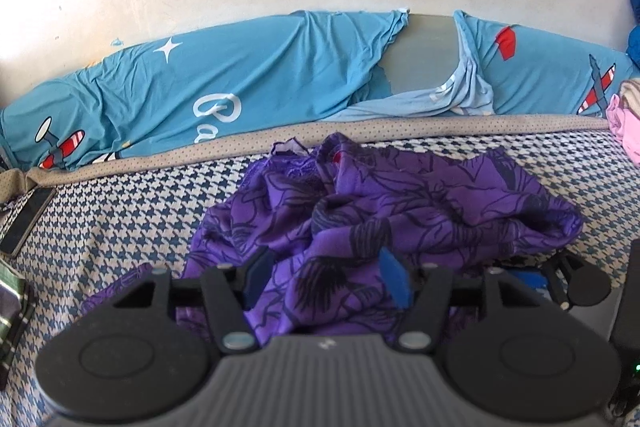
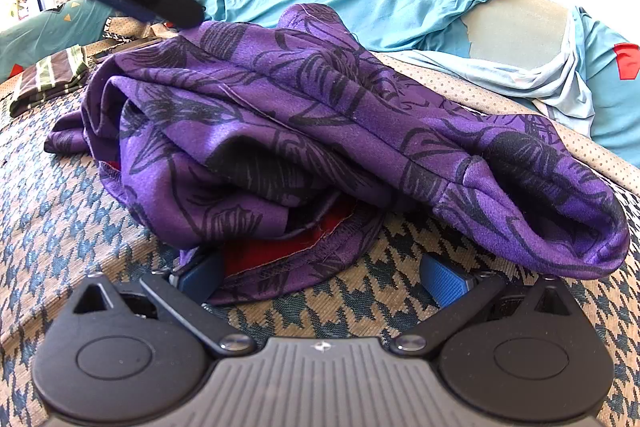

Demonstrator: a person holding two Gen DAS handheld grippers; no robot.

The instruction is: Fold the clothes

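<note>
A: How many garments are lying on the houndstooth bed [image 1: 120, 219]?

B: One purple floral garment [image 1: 380, 211] is sitting crumpled mid-bed, with one striped cloth [image 2: 52, 75] at nine o'clock and one phone [image 1: 26, 223] nearby.

A: And the claws?

B: Two. The left claw [image 1: 328, 279] is hovering with its jaws parted, purple fabric bunching loosely between them. The right claw [image 2: 324, 275] is standing wide at six o'clock, the garment's hem lying between its blue pads [image 2: 444, 279], ungripped.
</note>
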